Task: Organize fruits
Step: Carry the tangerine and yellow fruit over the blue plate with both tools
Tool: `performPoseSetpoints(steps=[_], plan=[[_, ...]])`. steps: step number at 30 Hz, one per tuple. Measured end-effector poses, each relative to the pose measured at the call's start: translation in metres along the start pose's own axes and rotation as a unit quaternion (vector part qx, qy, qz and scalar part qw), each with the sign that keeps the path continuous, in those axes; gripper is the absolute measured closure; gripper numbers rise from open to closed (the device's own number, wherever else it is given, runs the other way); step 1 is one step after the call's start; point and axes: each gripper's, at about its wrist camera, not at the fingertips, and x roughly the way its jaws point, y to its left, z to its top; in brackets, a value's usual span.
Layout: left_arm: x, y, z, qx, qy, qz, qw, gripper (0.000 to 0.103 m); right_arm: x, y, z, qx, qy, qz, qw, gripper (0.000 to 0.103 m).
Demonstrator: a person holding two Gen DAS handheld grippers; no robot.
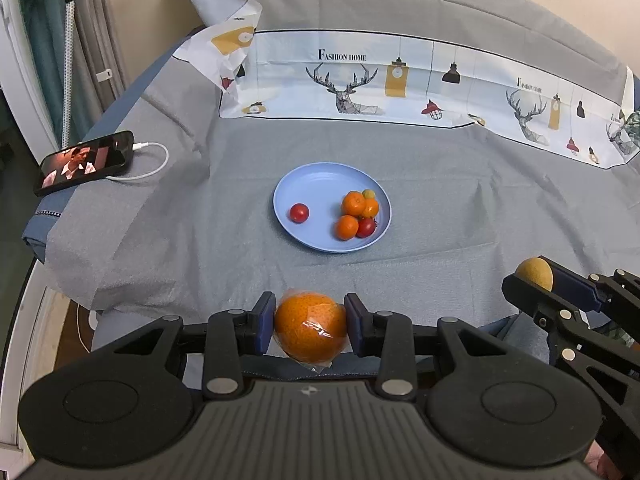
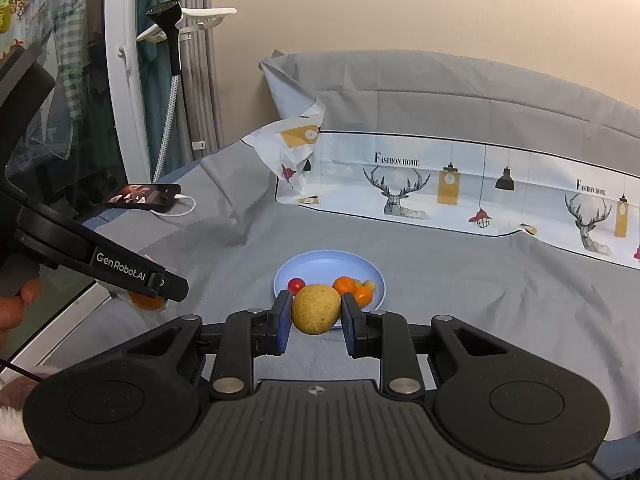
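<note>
Orange fruit in clear wrap (image 1: 310,328) is clamped between the left gripper (image 1: 310,330) pads; a yellow-brown fruit (image 2: 316,309) is pinched by the right gripper (image 2: 316,320). Both are held short of the blue plate (image 1: 320,178). "GenRobot.AI" is printed on the left gripper, "Fashion home" on the patterned sheet (image 1: 400,76).

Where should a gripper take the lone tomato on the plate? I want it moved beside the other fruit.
Grip the lone tomato across its middle, coming from above. It is small and round, sits apart from the fruit cluster, and the plate rim likely blocks a low side approach.
</note>
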Motion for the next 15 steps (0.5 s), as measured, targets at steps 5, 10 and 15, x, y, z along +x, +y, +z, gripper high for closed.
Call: performPoseSetpoints(steps=[5, 10, 15], plan=[[0.004, 0.000, 0.001, 0.000, 0.006, 0.000, 1.0000, 0.062, 0.004, 0.001, 0.001, 0.000, 0.007, 0.003, 1.000, 0.076], [0.010, 0.000, 0.002, 0.000, 0.013, -0.002, 0.9999, 0.062, 0.009, 0.000, 0.002, 0.004, 0.015, 0.003, 1.000, 0.076], [0.018, 0.004, 0.006, -0.002, 0.022, -0.003, 0.9998, 0.062, 0.015, -0.001, 0.002, 0.004, 0.024, 0.004, 1.000, 0.076]])
